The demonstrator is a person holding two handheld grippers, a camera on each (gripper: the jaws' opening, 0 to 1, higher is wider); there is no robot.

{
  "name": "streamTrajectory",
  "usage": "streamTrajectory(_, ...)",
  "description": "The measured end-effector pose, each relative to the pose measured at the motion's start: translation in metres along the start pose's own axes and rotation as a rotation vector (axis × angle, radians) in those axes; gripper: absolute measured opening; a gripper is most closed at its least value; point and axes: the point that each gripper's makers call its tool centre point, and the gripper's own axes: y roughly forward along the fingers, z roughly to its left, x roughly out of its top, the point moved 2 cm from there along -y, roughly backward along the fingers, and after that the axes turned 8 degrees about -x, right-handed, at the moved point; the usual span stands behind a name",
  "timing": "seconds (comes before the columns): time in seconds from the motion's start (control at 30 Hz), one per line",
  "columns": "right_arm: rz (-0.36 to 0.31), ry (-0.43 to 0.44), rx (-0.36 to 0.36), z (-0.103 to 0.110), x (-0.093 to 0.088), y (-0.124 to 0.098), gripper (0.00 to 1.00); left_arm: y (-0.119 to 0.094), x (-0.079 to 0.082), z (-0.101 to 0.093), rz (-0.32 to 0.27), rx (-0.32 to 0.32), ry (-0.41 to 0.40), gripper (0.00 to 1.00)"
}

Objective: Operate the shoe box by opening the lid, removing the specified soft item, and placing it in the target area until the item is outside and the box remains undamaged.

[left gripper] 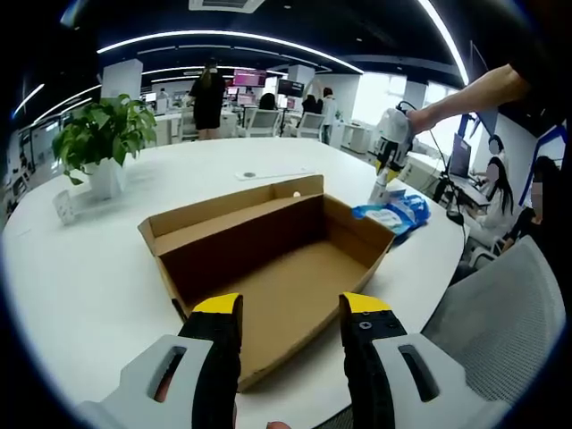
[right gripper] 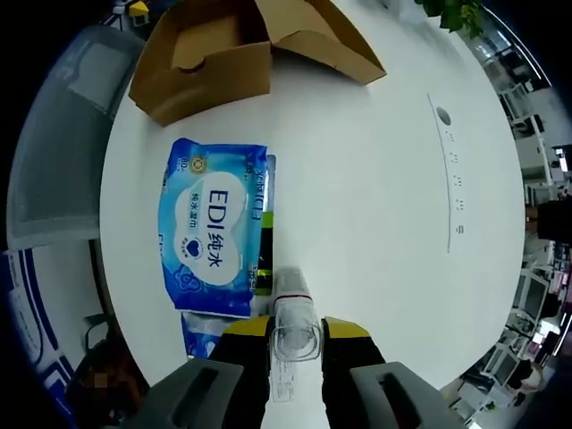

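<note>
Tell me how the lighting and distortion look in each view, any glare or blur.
Left gripper view: ceiling light strips bow into arcs, the shoe box is sharp. Right gripper view: the white table looks bright and evenly lit, the wipes pack print is legible, the edges curve strongly.

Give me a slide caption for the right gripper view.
Right gripper holds a clear plastic tube above a white table, beside a blue wet-wipes pack and open cardboard box.
</note>
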Motion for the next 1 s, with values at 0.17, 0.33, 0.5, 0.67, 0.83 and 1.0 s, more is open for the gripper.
streamTrajectory(0.17, -0.001, 0.0, -0.001, -0.001, 0.001, 0.0, 0.17, 0.0, 0.0, 0.0, -0.001, -0.001, -0.001, 0.44)
streamTrajectory(0.33, -0.001, 0.001, -0.005, -0.002, 0.001, 0.0, 0.19, 0.0, 0.001, 0.0, -0.001, -0.001, -0.001, 0.44)
streamTrajectory(0.5, -0.002, 0.01, -0.009, -0.004, 0.0, -0.001, 0.2, 0.001, 0.001, 0.0, -0.001, -0.002, -0.001, 0.44)
streamTrajectory(0.67, -0.005, 0.022, -0.017, -0.006, -0.001, -0.002, 0.22, 0.001, 0.001, 0.0, -0.002, -0.004, -0.002, 0.44)
streamTrajectory(0.83, -0.012, 0.04, -0.028, -0.007, -0.003, -0.007, 0.23, 0.001, 0.002, -0.001, -0.005, -0.006, -0.004, 0.44)
streamTrajectory(1.0, -0.015, 0.066, -0.054, -0.006, -0.009, -0.016, 0.25, 0.002, 0.004, -0.002, -0.012, -0.013, -0.007, 0.44)
